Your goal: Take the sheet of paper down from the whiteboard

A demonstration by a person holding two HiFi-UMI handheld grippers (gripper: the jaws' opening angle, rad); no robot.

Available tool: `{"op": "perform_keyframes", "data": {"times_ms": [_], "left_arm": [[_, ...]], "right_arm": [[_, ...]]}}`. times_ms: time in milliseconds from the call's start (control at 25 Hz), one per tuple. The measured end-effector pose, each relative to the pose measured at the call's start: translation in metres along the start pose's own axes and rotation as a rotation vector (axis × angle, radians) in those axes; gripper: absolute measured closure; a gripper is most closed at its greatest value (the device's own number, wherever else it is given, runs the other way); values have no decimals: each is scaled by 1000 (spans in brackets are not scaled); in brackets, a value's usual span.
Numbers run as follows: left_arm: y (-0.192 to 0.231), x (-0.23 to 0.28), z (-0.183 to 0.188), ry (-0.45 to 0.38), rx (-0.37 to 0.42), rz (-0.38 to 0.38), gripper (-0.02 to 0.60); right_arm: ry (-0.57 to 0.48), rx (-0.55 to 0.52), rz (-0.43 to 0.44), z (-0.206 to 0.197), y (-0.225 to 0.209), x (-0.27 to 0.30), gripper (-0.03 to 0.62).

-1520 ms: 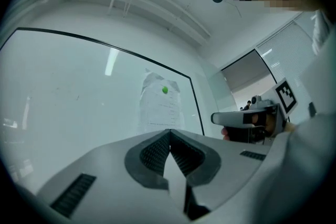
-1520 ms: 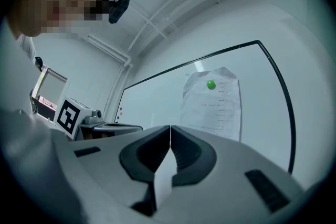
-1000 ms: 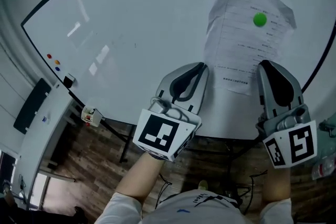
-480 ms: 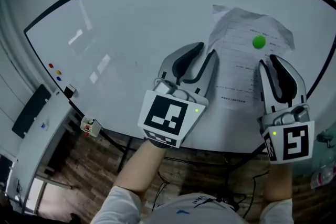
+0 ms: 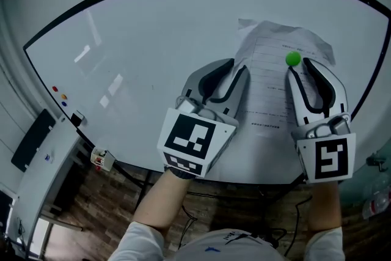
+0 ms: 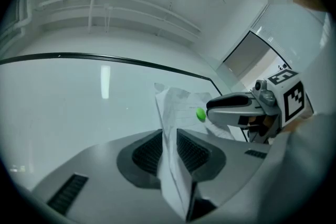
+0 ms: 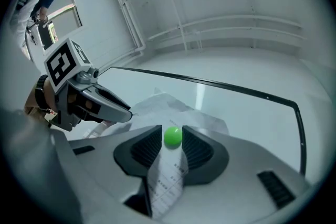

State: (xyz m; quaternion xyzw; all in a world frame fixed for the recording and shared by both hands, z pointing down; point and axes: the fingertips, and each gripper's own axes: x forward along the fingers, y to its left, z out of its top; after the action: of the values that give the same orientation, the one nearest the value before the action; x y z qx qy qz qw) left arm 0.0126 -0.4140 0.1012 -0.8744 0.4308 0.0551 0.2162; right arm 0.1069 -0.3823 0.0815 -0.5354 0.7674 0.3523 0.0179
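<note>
Whiteboard [image 5: 153,40] stood upright with a black rim, sheet of paper [image 5: 269,88] on its right half, printed lines facing out, top corners creased. Green magnet [image 5: 293,58] sat on the sheet near its top right. Left gripper [image 5: 239,65] was at the sheet's left edge, pointing up along the board; in the left gripper view its jaws stood narrow and clamped on a fold of that edge, with the paper pulled off the board and running down between the ribbed pads. Right gripper [image 5: 299,65] was at the sheet's upper right, also pointing up. Its jaws had just been opening and stood apart, with the green magnet between the tips and a strip of the sheet lying down the gap. In the right gripper view the pads flanked the magnet closely, but a firm press on it couldn't be confirmed. Both grippers were side by side and near each other, each with its marker cube [image 5: 192,143] facing the head camera. Sheet's lower edge hung loose near the board's bottom rim. Small coloured dots [image 5: 59,95] were at the board's far left edge. Wood floor [image 5: 104,198] showed below the board
</note>
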Motion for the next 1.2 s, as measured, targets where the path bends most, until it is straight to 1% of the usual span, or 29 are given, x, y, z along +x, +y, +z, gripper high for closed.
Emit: {"op": "perform_keyframes", "data": {"times_ms": [160, 240, 360, 440, 480, 600, 680, 800, 1080, 1200], "left_arm": [[-10, 1, 3, 8, 17, -41, 488], [-12, 3, 4, 13, 26, -42, 489], [-9, 5, 2, 13, 15, -34, 493], [-4, 5, 1, 6, 12, -14, 527], [-3, 6, 0, 1, 9, -5, 554], [-1, 6, 0, -11, 5, 2, 566], [-2, 6, 0, -19, 2, -4, 568], [-2, 4, 2, -31, -8, -8, 568], [-3, 0, 2, -41, -25, 1, 569], [-6, -4, 0, -34, -26, 9, 569]], "right_arm": [[10, -41, -10, -2, -1, 5, 467], [22, -67, -17, -3, -1, 7, 459], [40, -129, -25, -4, -1, 11, 454], [65, -169, -29, -7, 1, 14, 454], [75, -181, -32, -9, 1, 16, 454], [79, -193, -55, -9, -1, 19, 456], [76, -186, -69, -8, -3, 18, 457], [70, -167, -69, -7, -3, 18, 462], [9, -20, -31, -2, -3, 12, 464], [12, 27, -3, -5, -1, 7, 464]]}}
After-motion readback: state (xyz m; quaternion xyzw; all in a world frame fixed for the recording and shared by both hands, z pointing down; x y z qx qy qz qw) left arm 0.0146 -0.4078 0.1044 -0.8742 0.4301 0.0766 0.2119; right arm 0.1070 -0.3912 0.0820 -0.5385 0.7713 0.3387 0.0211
